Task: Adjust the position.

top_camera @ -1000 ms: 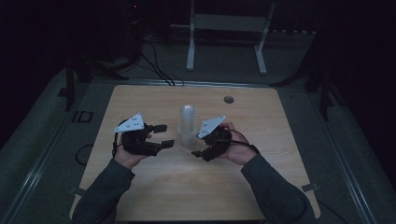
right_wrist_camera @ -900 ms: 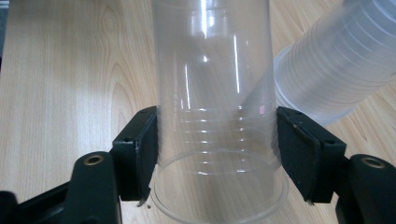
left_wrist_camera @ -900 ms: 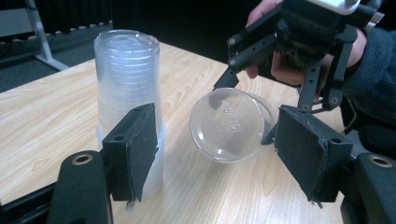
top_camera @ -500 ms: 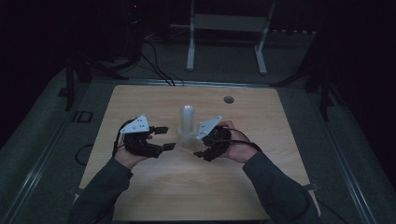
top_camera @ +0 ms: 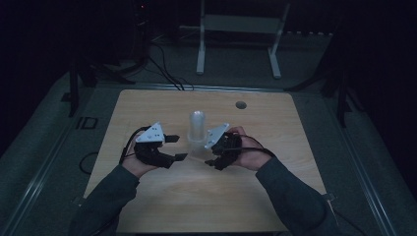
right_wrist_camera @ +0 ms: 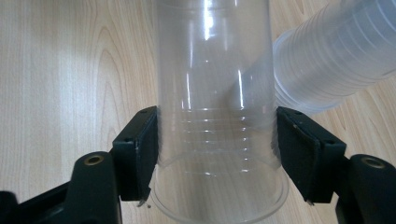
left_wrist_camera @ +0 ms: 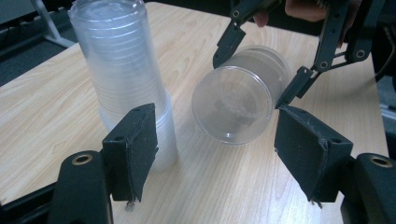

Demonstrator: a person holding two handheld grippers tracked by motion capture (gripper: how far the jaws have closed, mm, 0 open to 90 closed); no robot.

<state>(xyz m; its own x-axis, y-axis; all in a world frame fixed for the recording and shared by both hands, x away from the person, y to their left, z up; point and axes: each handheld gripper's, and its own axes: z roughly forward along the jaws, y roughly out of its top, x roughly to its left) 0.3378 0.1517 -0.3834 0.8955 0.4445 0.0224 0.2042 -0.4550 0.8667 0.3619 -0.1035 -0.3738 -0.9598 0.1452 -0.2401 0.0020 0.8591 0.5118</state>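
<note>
A stack of clear plastic cups stands upside down mid-table, also in the left gripper view. My right gripper is shut on a single clear cup, held on its side just right of the stack. The cup's rim is toward the right hand and its base faces my left gripper. My left gripper is open with nothing between its pads, left of the stack and level with the held cup. From above, the left gripper and right gripper flank the stack.
The wooden table has a small round hole near its far edge. A white metal stand and cables lie on the dark floor behind. Both forearms come in from the near edge.
The left gripper has edged slightly right toward the stack. The right gripper and its cup have stayed put.
</note>
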